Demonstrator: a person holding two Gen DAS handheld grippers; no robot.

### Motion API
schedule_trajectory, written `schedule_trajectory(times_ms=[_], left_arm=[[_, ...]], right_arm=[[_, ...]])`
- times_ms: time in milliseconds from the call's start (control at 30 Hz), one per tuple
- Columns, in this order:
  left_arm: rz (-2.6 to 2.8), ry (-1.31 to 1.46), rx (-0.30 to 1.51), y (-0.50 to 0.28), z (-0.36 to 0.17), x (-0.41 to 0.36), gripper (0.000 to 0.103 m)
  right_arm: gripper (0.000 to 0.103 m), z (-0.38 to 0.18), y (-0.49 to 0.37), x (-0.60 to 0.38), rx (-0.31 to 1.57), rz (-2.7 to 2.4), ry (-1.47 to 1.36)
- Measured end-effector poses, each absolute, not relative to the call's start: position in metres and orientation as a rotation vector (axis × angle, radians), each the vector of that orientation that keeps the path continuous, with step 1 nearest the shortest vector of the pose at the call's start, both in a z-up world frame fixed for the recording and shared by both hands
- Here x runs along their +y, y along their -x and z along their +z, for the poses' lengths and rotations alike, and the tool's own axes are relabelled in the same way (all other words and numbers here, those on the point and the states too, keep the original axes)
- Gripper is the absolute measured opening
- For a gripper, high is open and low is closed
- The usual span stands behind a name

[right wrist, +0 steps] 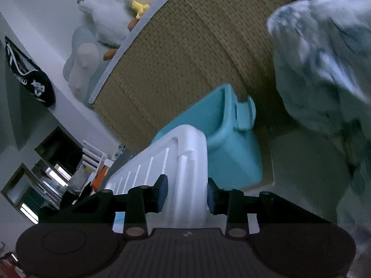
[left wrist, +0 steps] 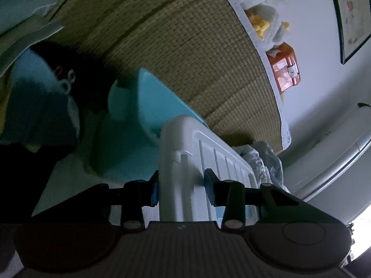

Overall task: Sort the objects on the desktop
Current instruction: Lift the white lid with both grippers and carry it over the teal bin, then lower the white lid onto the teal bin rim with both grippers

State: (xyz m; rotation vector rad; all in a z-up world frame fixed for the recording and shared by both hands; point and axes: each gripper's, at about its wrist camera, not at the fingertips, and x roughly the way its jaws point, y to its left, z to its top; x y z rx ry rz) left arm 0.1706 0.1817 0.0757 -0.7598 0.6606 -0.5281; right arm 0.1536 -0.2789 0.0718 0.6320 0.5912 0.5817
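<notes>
Left wrist and right wrist views show both grippers' fingers (left wrist: 209, 191) (right wrist: 162, 192) clamped on a ribbed white plastic lid (left wrist: 185, 162) (right wrist: 185, 162).

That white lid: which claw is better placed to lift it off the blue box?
Neither alone, probably. The left claw and right claw each clamp an end of the white lid above the blue box, so both together.

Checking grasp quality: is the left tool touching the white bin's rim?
Touching. The left wrist view shows the left tool with both pads pressed against the white bin rim, no gap visible.
</notes>
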Motion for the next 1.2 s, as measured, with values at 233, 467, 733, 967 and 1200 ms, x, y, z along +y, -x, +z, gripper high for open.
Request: schedule_trajectory(times_ms=[233,467,733,967,1200], left_arm=[[-0.501,0.741,0.671,-0.224,0.088,0.173,0.042],[-0.454,0.721,0.692,-0.272,0.089,0.17,0.043],[-0.407,0.696,0.697,-0.315,0.088,0.169,0.045],[-0.34,0.524,0.683,-0.327,0.104,0.157,0.067],[-0.268,0.399,0.585,-0.316,0.12,0.156,0.069]], right_arm=[[0.04,0.089,-0.205,-0.277,0.605,0.539,-0.644],[0.042,0.08,-0.258,-0.277,0.662,0.494,-0.707],[0.042,0.082,-0.3,-0.261,0.662,0.463,-0.685],[0.043,0.093,-0.322,-0.25,0.661,0.421,-0.599],[0.045,0.096,-0.331,-0.245,0.659,0.332,-0.426]])
